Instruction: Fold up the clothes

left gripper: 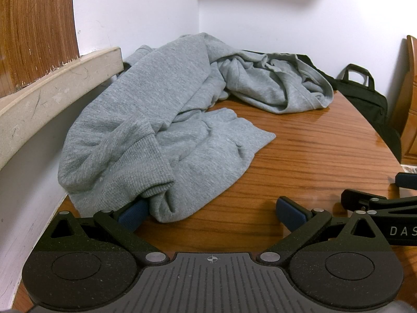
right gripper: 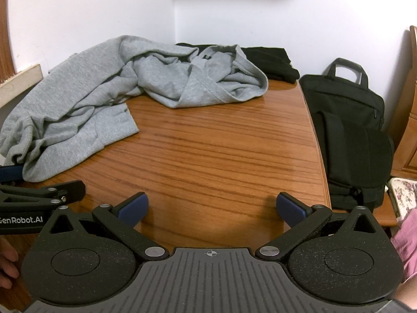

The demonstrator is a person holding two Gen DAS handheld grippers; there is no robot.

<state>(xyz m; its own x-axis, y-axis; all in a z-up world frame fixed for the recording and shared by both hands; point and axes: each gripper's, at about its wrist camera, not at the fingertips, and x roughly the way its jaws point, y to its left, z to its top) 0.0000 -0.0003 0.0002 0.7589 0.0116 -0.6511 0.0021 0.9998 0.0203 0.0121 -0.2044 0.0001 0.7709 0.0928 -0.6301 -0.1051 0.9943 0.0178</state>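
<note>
A grey hoodie lies crumpled on the wooden table, bunched toward the left wall and the back corner; its ribbed cuff hangs nearest to me. My left gripper stands open at the garment's near edge, its left pad partly under the cloth, nothing pressed between the pads. In the right wrist view the same hoodie sprawls at left and its hood lies at the back. My right gripper is open over bare wood, apart from the cloth.
A dark folded garment sits at the table's back corner. A black bag leans beyond the right table edge. White walls close the left and back. A beige ledge runs along the left. A floral cushion and a pink sleeve sit at right.
</note>
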